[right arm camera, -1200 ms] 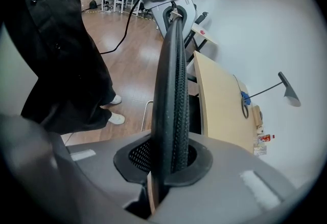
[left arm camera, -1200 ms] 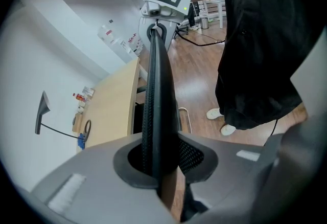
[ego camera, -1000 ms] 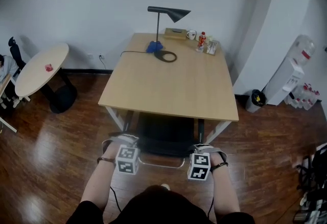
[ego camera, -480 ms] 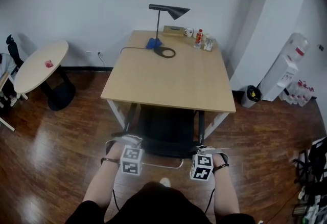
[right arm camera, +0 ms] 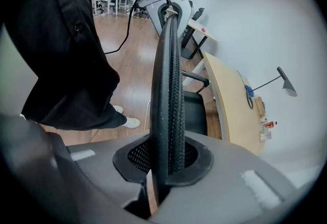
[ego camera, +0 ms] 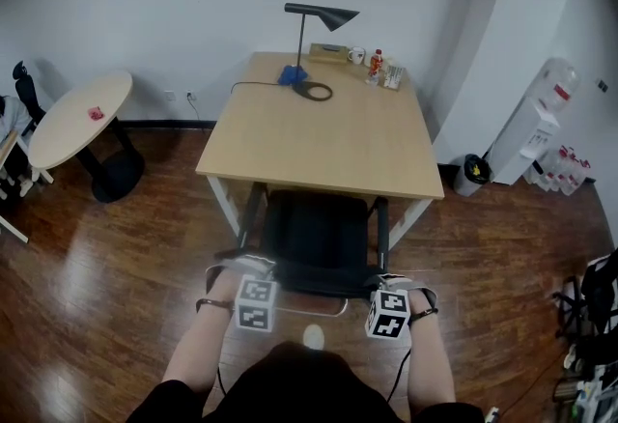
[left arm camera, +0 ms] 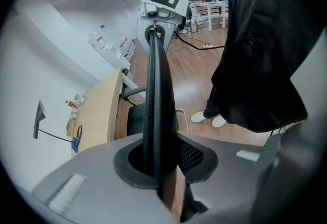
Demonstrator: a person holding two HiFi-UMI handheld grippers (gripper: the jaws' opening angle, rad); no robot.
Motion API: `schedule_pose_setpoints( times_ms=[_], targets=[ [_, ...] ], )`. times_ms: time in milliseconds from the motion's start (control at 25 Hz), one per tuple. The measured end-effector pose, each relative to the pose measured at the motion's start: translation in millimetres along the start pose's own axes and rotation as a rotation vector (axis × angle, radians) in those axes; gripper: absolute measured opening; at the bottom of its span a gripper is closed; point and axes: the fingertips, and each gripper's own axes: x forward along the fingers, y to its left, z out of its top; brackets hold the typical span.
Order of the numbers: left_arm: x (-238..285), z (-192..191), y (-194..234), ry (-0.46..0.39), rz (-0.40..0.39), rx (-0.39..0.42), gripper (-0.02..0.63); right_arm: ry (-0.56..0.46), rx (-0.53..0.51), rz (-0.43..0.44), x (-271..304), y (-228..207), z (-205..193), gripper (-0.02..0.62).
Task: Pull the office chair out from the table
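**A:** Where's the chair point(ego camera: 314, 238)?

**B:** In the head view its seat sits at the near edge of the table point(ego camera: 323, 136). The back point(ego camera: 319, 290) faces the person.

**A:** And the tongs?

**B:** The head view gives only their tops, one at each end of the back's upper rim, with the jaws hidden below. The left gripper view shows the left gripper point(left arm camera: 158, 177) pinching that rim edge-on, a pad pressed on either side. The right gripper view shows the right gripper point(right arm camera: 166, 166) clamped the same way at the other end.

**A:** What else does one view have alone?

**B:** Each gripper view looks along the rim to the other gripper at its far end. Each also shows the person's dark shirt point(left arm camera: 265, 39) and a white shoe point(left arm camera: 212, 118). Only the head view takes in the round table point(ego camera: 79, 120) on the left and the water dispenser point(ego camera: 539, 136) on the right. The lamp point(ego camera: 322, 17) shows in all three.
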Motion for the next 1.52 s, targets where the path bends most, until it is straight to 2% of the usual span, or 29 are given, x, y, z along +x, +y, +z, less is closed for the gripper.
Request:
schedule_pose_setpoints(
  times_ms=[720, 1520],
  targets=[
    [-26, 20, -69, -0.008, -0.002, 0.006, 0.075, 0.008, 0.023, -0.028, -25, 70, 2, 0.061],
    [-51, 42, -131, -0.013, -0.010, 0.007, 0.075, 0.008, 0.036, -0.008, -48, 135, 2, 0.066]
  ],
)
